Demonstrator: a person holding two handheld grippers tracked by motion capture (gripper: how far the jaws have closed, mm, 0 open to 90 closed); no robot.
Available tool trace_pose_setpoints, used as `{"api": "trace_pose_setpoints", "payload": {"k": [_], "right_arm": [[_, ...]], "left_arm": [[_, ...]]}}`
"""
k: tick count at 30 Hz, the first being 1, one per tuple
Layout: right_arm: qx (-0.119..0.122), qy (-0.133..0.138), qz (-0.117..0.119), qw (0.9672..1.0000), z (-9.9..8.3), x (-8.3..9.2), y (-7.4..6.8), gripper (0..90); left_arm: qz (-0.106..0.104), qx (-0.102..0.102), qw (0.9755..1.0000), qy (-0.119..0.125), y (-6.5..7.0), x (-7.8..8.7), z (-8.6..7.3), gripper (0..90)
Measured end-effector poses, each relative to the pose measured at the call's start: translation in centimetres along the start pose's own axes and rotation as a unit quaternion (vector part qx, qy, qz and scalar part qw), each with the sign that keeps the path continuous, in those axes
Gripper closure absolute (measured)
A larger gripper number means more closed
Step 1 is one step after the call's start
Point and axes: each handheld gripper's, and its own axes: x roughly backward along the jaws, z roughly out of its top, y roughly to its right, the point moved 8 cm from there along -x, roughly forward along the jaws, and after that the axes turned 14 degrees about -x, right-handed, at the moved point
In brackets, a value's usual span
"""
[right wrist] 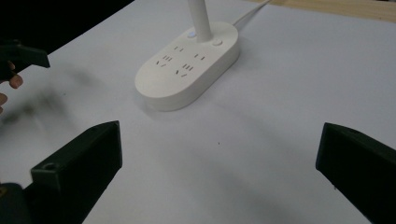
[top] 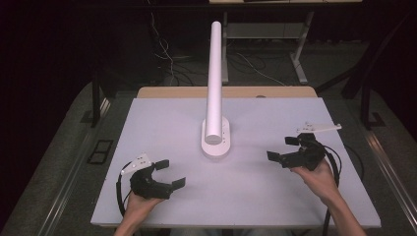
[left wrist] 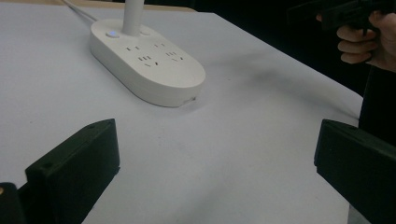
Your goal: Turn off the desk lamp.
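Hovering near the worktop's (top: 147, 118) front edge, left gripper (top: 169, 173) toward the left corner, right gripper (top: 284, 148) toward the right edge; both jaws spread wide, holding nothing. Farther in, mid-worktop: white oval socket base (top: 215, 142), white tube (top: 215, 78) rising from it.

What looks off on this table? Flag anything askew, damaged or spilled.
Nothing stands out. The white lamp base with its sockets sits flat near the middle of the table, its post upright. The left gripper and right gripper are open, holding nothing.
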Motion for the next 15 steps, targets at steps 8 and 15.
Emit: {"api": "trace_pose_setpoints", "payload": {"k": [8,15], "right_arm": [[-0.017,0.016,-0.001,0.9997,-3.0,1.4,0.7,0.5],[-0.028,0.034,-0.009,0.9990,-5.6,2.3,1.2,0.5]], "left_arm": [[0.001,-0.001,1.0000,-0.001,0.0,0.0,0.0,0.0],[0.002,0.002,1.0000,0.000,0.0,0.0,0.0,0.0]]}}
